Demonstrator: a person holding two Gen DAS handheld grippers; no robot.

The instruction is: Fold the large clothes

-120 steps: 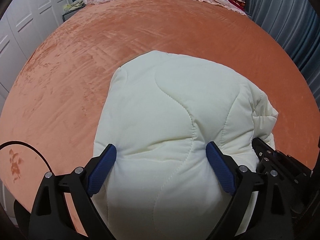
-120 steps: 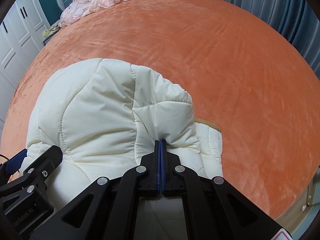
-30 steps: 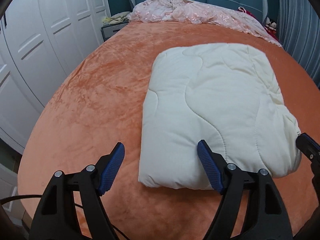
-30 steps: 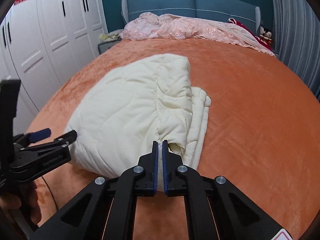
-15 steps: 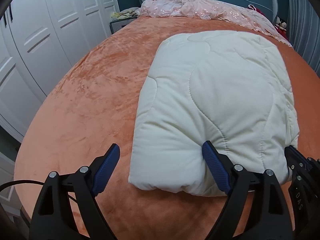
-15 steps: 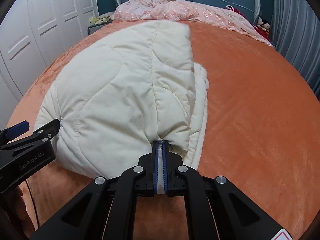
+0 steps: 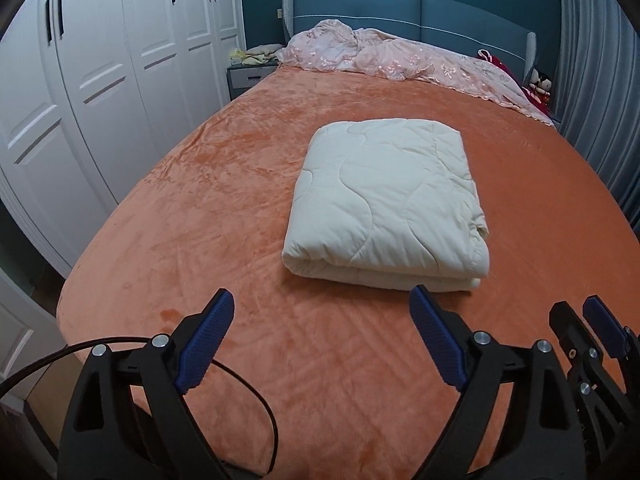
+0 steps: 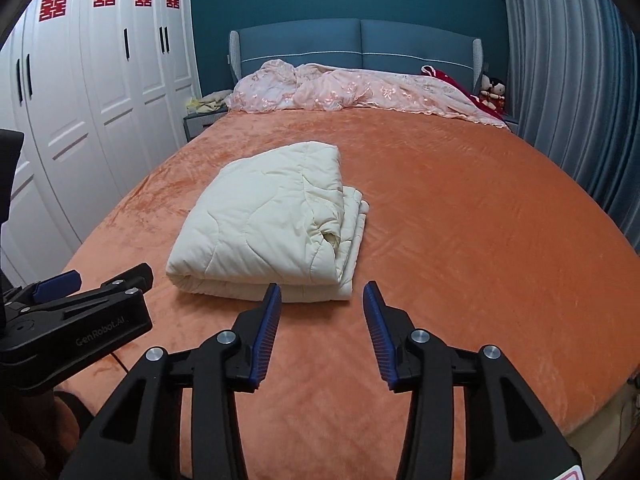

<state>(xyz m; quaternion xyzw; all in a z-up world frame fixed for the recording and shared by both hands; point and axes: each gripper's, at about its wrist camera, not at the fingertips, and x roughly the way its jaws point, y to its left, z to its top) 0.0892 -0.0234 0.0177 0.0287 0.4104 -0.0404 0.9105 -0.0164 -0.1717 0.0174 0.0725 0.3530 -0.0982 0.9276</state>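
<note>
With the fingers (image 7: 208,344) of the left gripper (image 7: 322,344) and right gripper (image 8: 322,336) spread and empty, the folded cream quilted garment (image 7: 386,196), seen at 12 o'clock on the bed (image 7: 200,216), is judged light, puffy and springy, best gripped at its layered 3 o'clock edge.

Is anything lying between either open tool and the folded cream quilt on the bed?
Nothing visible does. Only bare orange bedspread lies between the right tool and the quilt, and likewise ahead of the left tool. A black cable loops near the left tool, short of the quilt.
</note>
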